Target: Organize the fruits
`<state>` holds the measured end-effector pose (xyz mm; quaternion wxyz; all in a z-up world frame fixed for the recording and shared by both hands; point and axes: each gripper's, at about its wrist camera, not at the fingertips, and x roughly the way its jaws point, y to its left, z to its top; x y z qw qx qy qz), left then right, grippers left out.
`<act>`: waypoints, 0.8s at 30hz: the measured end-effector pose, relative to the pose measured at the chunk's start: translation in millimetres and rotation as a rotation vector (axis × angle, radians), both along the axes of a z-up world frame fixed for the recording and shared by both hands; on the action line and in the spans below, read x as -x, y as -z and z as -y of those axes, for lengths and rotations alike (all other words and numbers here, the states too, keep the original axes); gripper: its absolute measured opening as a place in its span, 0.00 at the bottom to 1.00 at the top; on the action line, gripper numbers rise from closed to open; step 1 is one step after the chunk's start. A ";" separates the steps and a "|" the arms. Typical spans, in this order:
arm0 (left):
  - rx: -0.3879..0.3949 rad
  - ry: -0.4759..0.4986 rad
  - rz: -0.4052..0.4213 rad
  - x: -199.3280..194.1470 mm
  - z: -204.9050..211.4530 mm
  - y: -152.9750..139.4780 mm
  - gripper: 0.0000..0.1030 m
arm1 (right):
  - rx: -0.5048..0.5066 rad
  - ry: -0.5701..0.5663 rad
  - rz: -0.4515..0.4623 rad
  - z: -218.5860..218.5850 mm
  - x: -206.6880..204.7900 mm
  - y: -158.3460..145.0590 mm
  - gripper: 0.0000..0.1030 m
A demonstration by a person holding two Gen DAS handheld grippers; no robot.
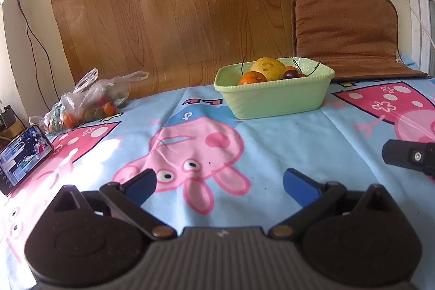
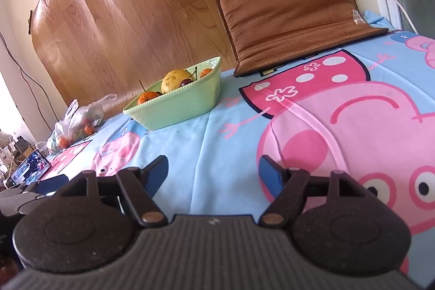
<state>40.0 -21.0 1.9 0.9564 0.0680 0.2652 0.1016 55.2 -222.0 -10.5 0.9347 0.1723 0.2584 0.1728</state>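
- From the left wrist view, the left gripper point(image 1: 219, 188) hangs low over the surface point(image 1: 272, 154) with its blue fingers spread wide and nothing between them.
- Further back stands the green basin point(image 1: 274, 97). Inside it I see a yellow pear point(image 1: 267, 68), a tangerine point(image 1: 252, 78) at the front left and dark cherries point(image 1: 291, 74) with long stems.
- At the far left lies a plastic bag point(image 1: 87, 102), crumpled, with small orange fruits and some greenish ones visible through it. It is well apart from the basin.
- A phone point(image 1: 23, 156) leans at the left edge, and a brown cushion point(image 1: 345, 31) stands against the wall behind the basin.
- The tip of the right gripper shows at the right edge of this view.
- From the right wrist view, the right gripper point(image 2: 213, 173) is also released, fingers apart, empty, above the cartoon cloth.
- The basin point(image 2: 179, 102) is ahead and to the left, holding the pear point(image 2: 174, 80), the tangerine point(image 2: 146, 97), a cherry point(image 2: 186, 82) and another orange fruit point(image 2: 206, 72) at the far end.
- The bag point(image 2: 76, 121) lies beyond the basin, to the left.
- My judgement: several fruits are already in the basin, no loose fruit lies on the cloth, and only the fruits in the bag may still wait. The task seems near its end, unless the bag is to be emptied.
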 end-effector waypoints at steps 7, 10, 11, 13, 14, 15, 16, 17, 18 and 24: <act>0.000 -0.001 0.000 0.2 0.3 0.0 1.00 | 0.000 -0.001 0.000 0.6 -0.3 -0.2 0.73; -0.001 0.001 0.000 0.4 0.3 -0.1 1.00 | 0.000 -0.002 0.000 0.6 -0.4 -0.2 0.73; -0.001 0.001 0.000 0.5 0.1 -0.2 1.00 | 0.000 -0.002 0.000 0.6 -0.5 -0.3 0.73; 0.000 0.004 0.004 1.3 0.1 -0.5 1.00 | -0.001 -0.002 0.000 0.5 -0.4 -0.3 0.73; 0.000 0.006 0.006 2.0 0.3 -0.6 1.00 | -0.001 -0.002 0.000 0.5 -0.4 -0.4 0.74; -0.001 0.008 0.008 2.4 0.7 -0.7 1.00 | -0.001 -0.002 0.000 0.4 -0.4 -0.4 0.74; -0.002 0.011 0.008 2.7 1.3 -0.7 1.00 | -0.001 -0.002 0.000 0.4 -0.4 -0.5 0.74; -0.006 0.015 0.008 2.5 1.8 -0.7 1.00 | -0.001 -0.002 0.000 0.4 -0.4 -0.5 0.74; -0.010 0.015 0.009 2.6 2.7 -0.6 1.00 | -0.001 -0.002 0.000 0.3 -0.4 -0.6 0.74; -0.017 0.025 0.018 3.3 3.5 -1.0 1.00 | -0.001 -0.002 0.000 0.4 -0.5 -0.6 0.74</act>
